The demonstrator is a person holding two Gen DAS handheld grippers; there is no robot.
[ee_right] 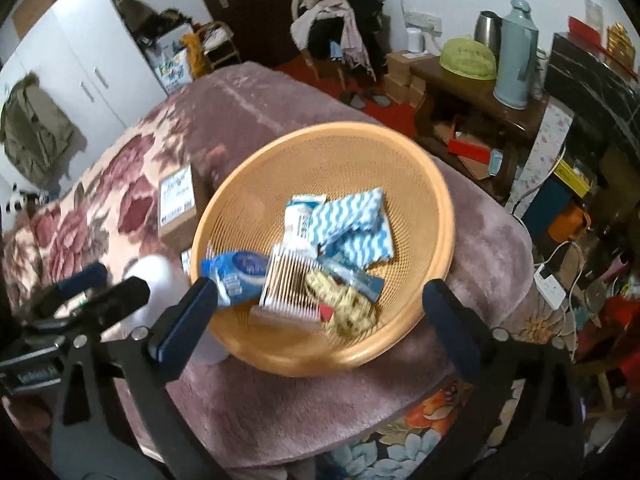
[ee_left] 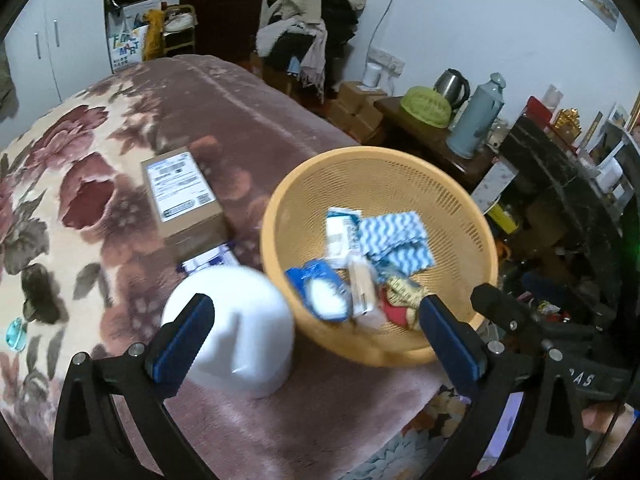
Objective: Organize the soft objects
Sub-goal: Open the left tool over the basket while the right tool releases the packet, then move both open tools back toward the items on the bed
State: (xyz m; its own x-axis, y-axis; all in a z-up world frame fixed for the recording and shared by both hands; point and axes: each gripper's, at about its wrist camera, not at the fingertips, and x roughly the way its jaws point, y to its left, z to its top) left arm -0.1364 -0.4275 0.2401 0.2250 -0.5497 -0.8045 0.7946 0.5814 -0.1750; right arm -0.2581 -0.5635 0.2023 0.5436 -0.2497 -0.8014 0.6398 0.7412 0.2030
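Observation:
A peach mesh basket point(ee_left: 400, 176) point(ee_right: 436, 184) sits on a bed with a pink floral blanket point(ee_left: 80, 184) point(ee_right: 488, 248). Inside lie a blue-and-white wavy cloth point(ee_left: 394, 240) point(ee_right: 352, 224), a white-and-blue packet point(ee_left: 340, 228) point(ee_right: 298, 220), a blue pouch point(ee_left: 320, 288) point(ee_right: 236, 272), a pack of cotton swabs point(ee_left: 362, 288) point(ee_right: 290, 284) and a yellow patterned cloth point(ee_left: 406, 290) point(ee_right: 348, 308). My left gripper point(ee_left: 314, 308) hangs open over the basket's near left rim, holding nothing. My right gripper point(ee_right: 320, 286) is open above the basket's near side, also with nothing in it.
A white rounded container point(ee_left: 236, 320) point(ee_right: 160, 276) stands just left of the basket. A cardboard parcel point(ee_left: 184, 196) point(ee_right: 176, 204) lies behind it on the blanket. Right of the bed is a wooden table point(ee_left: 420, 124) with a thermos point(ee_left: 476, 116) and kettle.

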